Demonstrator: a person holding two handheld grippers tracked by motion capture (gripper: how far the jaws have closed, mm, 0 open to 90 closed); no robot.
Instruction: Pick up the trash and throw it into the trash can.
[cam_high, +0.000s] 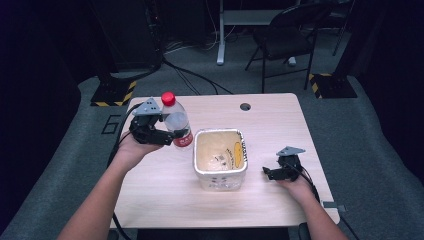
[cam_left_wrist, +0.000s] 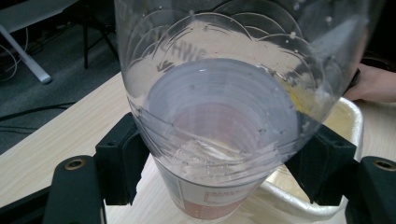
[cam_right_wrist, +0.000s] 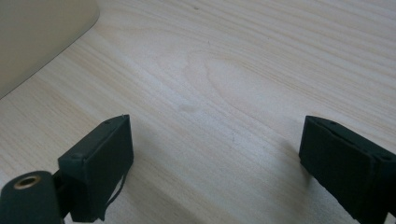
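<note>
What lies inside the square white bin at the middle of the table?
The square white bin shows a pale inner lining with a yellow printed patch on its right wall. No loose item is visible; its floor is dim and blurred.

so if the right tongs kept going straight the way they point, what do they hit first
Probably the white bin. The right tongs are open over bare table and point toward the bin's side, whose wall shows at the right gripper view's corner; depth is unclear.

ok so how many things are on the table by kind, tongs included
bottle, clear with a red cap, gripped by the left tongs: 1
bin, square, plastic-lined, beside the bottle: 1
tongs, the left ones plus the right tongs, open over bare table: 2
total: 4
</note>
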